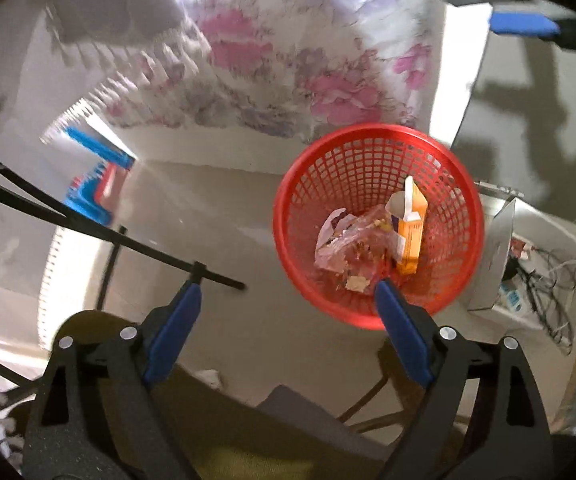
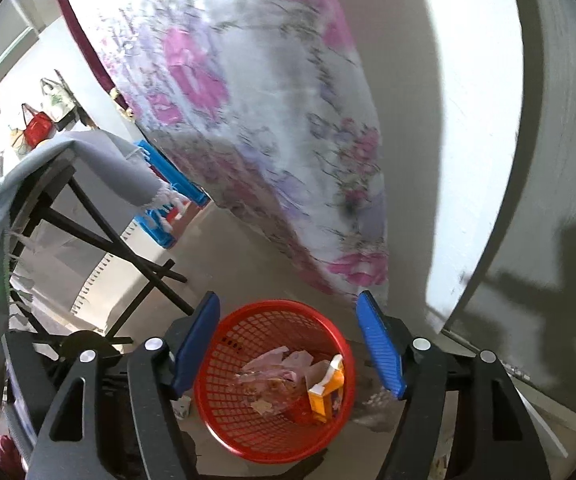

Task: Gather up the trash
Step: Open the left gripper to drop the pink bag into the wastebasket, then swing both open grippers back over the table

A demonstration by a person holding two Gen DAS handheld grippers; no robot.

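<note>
Right wrist view – one red basket [image 2: 224, 412], one orange carton [image 2: 328, 396], both grippers [image 2: 288, 344] [image 1: 288, 292] spread, empty.

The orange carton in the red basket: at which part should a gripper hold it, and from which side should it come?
Probably best from above, through the open mouth of the red mesh basket, since the walls block the sides. Grip the orange carton at its opened top flaps, which stand highest, clear of the crumpled plastic wrapper beside it. The carton leans against the wall, so close across its narrow faces.
</note>
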